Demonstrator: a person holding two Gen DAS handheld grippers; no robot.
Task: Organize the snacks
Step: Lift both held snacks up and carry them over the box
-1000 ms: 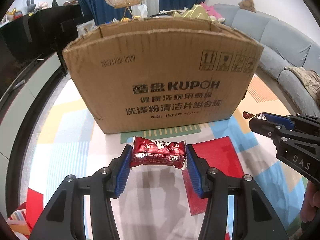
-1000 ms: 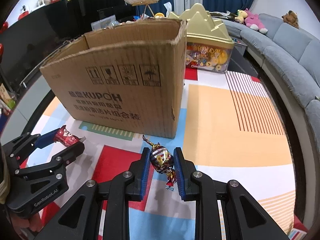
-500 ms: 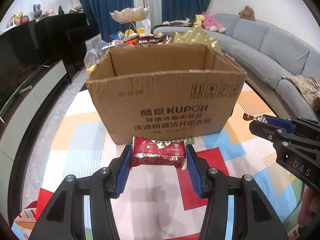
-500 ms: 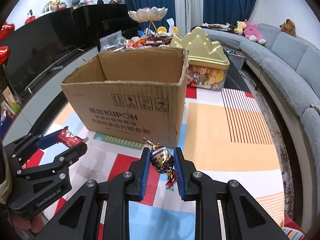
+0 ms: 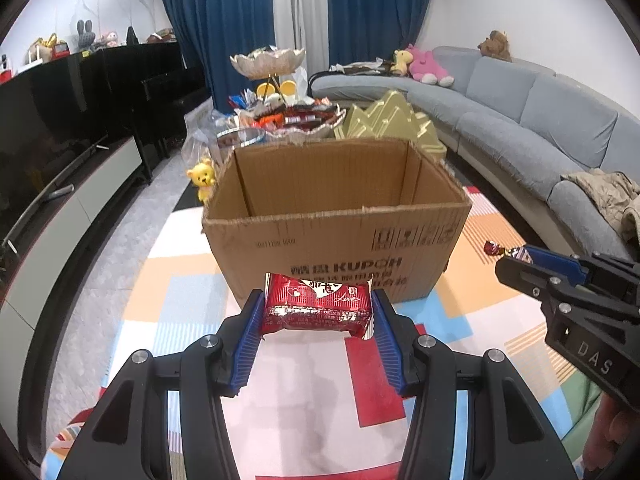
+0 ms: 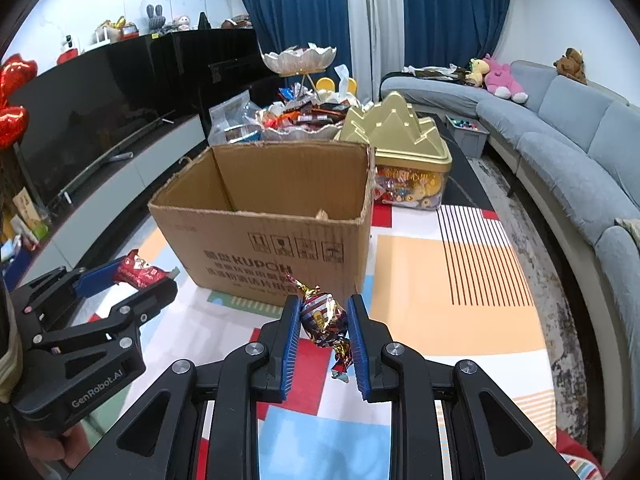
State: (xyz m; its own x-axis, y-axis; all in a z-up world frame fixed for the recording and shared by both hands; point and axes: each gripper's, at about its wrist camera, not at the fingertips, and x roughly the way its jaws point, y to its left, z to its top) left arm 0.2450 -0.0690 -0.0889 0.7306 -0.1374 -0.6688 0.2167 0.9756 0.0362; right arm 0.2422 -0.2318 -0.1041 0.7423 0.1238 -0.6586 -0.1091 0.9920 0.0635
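The cardboard box (image 5: 340, 232) sits open-topped on the colourful mat (image 6: 420, 280), and it now looks lower and farther off than a second ago, its inside walls showing. Both tongs have climbed! The left gripper (image 5: 316, 312) is clenched on the red snack packet (image 5: 316, 306), held short of the box's near wall. The right gripper (image 6: 323, 320) is clamped on the twisted foil candy (image 6: 322, 318), also short of the box.

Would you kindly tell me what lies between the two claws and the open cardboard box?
Nothing but bare patterned mat: the left claw with its red packet and right claw with its wrapped candy both face the cardboard box unobstructed in both wrist views.
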